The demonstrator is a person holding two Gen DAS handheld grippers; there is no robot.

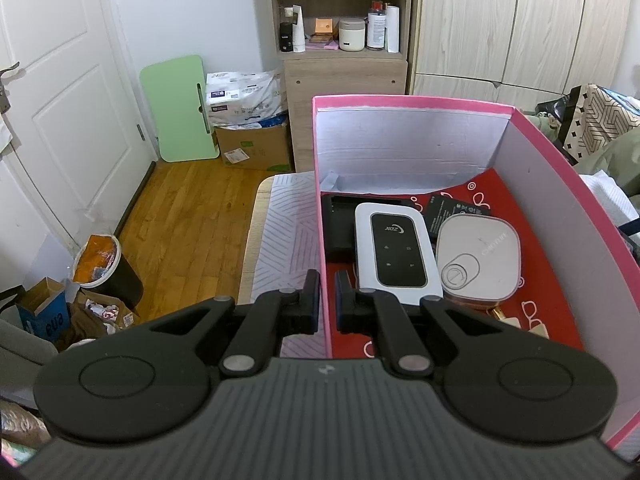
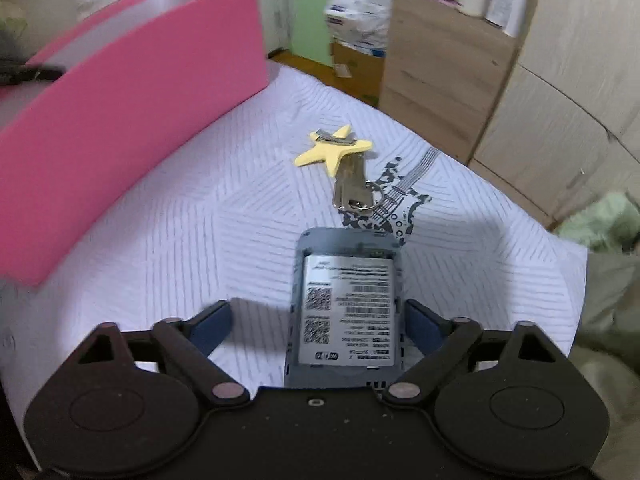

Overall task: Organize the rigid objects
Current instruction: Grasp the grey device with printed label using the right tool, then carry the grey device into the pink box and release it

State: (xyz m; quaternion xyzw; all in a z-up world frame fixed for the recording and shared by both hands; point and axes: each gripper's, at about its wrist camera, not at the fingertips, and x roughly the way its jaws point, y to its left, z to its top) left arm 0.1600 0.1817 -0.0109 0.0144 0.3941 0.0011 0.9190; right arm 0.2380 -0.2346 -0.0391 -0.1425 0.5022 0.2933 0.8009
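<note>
Left gripper [image 1: 327,300]: jaws narrow, clamped on the pink box [image 1: 322,216] wall. Right gripper [image 2: 316,326]: jaws wide around the grey device [image 2: 346,300], not gripping.

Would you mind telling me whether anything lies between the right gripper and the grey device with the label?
Nothing visible does: the grey device already lies between the open fingers of the right gripper, near its right-hand finger. The key lies beyond it.
</note>
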